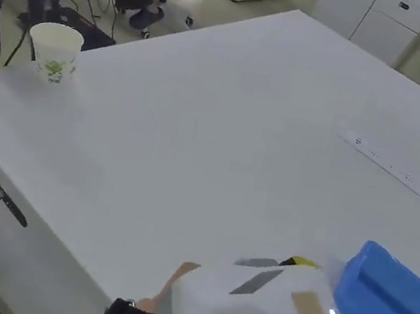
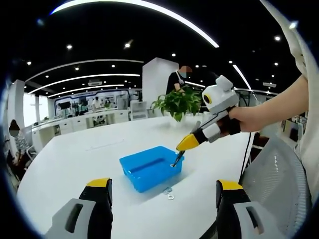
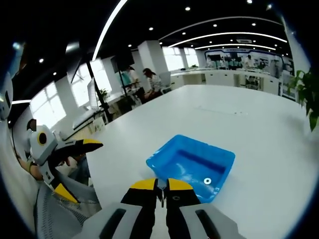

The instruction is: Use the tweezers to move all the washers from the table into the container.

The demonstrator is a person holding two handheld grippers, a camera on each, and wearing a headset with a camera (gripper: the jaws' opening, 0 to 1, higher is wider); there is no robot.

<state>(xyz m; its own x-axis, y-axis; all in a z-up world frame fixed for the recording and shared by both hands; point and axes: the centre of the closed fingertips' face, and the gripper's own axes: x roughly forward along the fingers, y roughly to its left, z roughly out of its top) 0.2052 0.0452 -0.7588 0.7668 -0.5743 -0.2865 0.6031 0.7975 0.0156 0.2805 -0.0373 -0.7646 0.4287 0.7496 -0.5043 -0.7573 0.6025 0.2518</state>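
A blue container [image 2: 149,172] stands on the white table [image 2: 75,164] ahead of my left gripper [image 2: 163,183], whose jaws are wide open with nothing between them. Two small washers [image 2: 169,194] lie on the table just in front of the container. My right gripper [image 2: 188,143], held by a hand, is shut on thin tweezers [image 2: 176,160] whose tip reaches the container's near corner. In the right gripper view the right gripper [image 3: 160,183] points at the container [image 3: 192,164], which holds one washer [image 3: 207,180]. The left gripper [image 3: 77,168] is at the left there.
In the head view a paper cup [image 1: 55,50] stands near the table's far left corner, and a long white strip [image 1: 402,176] lies at the right. The container [image 1: 391,307] is at the lower right beside a gripper's white body [image 1: 264,313]. Office chairs and desks surround the table.
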